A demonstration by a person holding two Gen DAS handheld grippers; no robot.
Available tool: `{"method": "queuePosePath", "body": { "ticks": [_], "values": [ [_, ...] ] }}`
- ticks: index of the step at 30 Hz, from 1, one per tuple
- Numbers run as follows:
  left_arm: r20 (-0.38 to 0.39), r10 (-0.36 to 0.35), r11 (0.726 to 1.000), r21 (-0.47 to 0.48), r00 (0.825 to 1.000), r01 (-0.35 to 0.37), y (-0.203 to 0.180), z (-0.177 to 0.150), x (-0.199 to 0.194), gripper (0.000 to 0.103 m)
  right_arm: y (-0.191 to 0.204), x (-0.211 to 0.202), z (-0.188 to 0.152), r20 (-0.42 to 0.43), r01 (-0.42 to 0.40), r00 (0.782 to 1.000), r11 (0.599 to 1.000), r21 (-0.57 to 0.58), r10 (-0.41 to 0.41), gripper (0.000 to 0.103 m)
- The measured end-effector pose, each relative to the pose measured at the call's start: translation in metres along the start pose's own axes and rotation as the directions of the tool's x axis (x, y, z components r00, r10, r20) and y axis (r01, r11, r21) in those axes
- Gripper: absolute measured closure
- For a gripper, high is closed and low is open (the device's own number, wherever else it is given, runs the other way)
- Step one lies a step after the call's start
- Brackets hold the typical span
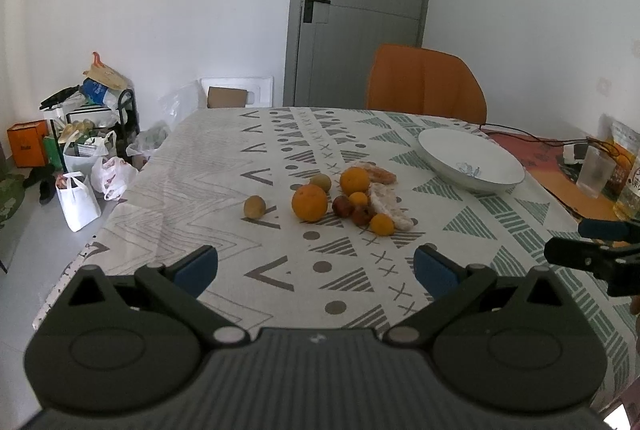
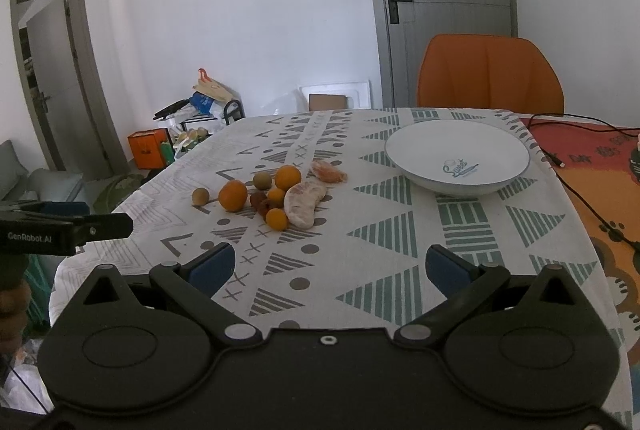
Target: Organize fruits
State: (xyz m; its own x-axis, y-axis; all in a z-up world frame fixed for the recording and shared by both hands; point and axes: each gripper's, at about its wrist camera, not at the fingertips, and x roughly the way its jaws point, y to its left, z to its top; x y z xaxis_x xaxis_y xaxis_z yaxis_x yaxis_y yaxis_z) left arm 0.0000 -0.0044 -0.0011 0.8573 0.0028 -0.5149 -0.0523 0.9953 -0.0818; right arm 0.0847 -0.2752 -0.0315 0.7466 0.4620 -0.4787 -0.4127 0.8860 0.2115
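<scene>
Your left gripper (image 1: 316,266) hangs wide apart above the tablecloth (image 1: 460,270), holding nothing. From the left, the small brown fruit (image 2: 200,196) lies alone; it looks light and hard, so pinch it across the middle. The big orange (image 2: 233,195) is round and may roll; take its widest part. The peeled segments (image 2: 304,204) are soft, squeeze gently. The bowl (image 2: 460,138) waits empty. Your right gripper (image 2: 330,268) is wide apart too.
</scene>
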Motion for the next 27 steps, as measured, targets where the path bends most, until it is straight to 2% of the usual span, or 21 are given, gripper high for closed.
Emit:
{"method": "queuePosePath", "body": {
  "ticks": [12, 16, 18, 24, 26, 27],
  "values": [
    [-0.029, 0.003, 1.000, 0.021, 1.000, -0.002, -0.003, -0.002, 0.003, 0.000, -0.006, 0.002, -0.004, 0.002, -0.019, 1.000, 1.000, 0.010, 0.019, 0.000],
    [-0.013, 0.001, 0.999, 0.050, 1.000, 0.000, -0.007, 0.002, 0.006, 0.000, -0.006, 0.005, -0.004, 0.001, -0.022, 1.000, 1.000, -0.018, 0.022, 0.000],
    [0.001, 0.005, 0.999, 0.045, 1.000, -0.005, -0.006, 0.003, 0.009, 0.000, -0.004, 0.008, -0.003, 0.003, -0.024, 1.000, 0.999, -0.043, 0.024, 0.000],
    [-0.026, -0.041, 0.999, -0.003, 0.999, 0.041, 0.000, 0.005, 0.027, 0.000, -0.004, 0.019, 0.000, 0.000, -0.045, 0.999, 0.997, -0.055, 0.045, 0.000],
    [-0.018, -0.045, 0.999, 0.009, 0.999, 0.045, 0.001, 0.007, 0.033, 0.000, -0.002, 0.024, 0.002, -0.011, -0.047, 0.999, 0.996, -0.070, 0.047, 0.005],
    [-0.014, -0.049, 0.999, 0.011, 0.999, 0.050, 0.001, 0.008, 0.035, 0.000, -0.002, 0.027, 0.002, -0.011, -0.047, 0.999, 0.996, -0.076, 0.046, 0.011]
  ]
}}
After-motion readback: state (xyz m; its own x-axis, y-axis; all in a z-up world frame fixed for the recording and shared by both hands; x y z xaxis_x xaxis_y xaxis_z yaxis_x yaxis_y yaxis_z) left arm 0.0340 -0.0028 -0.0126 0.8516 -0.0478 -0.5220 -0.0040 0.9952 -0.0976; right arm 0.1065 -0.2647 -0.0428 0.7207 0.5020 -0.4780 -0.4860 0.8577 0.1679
